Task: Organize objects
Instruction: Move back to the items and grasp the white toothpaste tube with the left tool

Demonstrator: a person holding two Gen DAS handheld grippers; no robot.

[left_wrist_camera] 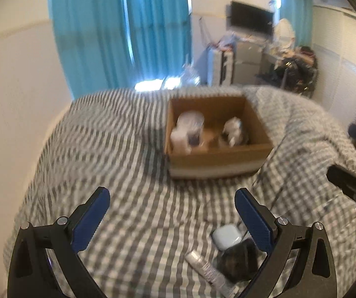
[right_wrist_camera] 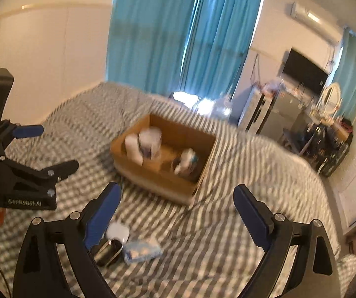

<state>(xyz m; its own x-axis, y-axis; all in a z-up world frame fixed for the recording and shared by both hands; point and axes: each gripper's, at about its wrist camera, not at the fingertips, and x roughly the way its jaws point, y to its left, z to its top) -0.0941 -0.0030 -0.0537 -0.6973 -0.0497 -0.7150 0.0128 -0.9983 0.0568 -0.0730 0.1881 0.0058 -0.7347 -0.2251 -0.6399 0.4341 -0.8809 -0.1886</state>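
Bedroom setting: striped grey-and-white bedcover (left_wrist_camera: 128,173) over a soft bed, teal curtains (left_wrist_camera: 98,37) behind, dresser clutter and a dark screen at the far wall.

Left wrist view.
- Left gripper (left_wrist_camera: 171,198): blue-padded jaws spread wide, nothing between them, aimed down at the bedcover.
- Cardboard box (left_wrist_camera: 217,159): open-topped, resting on the bed ahead of the gripper; holds two pale wrapped or plastic items, too blurred to name.
- Loose items near the inner face of the right-hand jaw: small white rounded case (left_wrist_camera: 227,236), dark pouch-like object (left_wrist_camera: 240,260) just below it, and a slim silver tube (left_wrist_camera: 207,270) lying flat to their left.
- Part of the other gripper shows at the right edge.

Right wrist view.
- Right gripper (right_wrist_camera: 176,201): jaws likewise spread wide and empty.
- Same box (right_wrist_camera: 158,181) ahead; left gripper visible at the far left.
- Loose items just beside the left-hand jaw: white case (right_wrist_camera: 118,231), dark open-lidded tin or case (right_wrist_camera: 108,250), pale blue packet (right_wrist_camera: 142,249).

Handling notes, as judgement: all loose items look light. The white case is probably smooth and slippery, best pinched across its flat faces. The tube should take a mid-length grip. The packet appears soft and crushable; gentle closure advised. The yielding bedding will sink under downward pressure.
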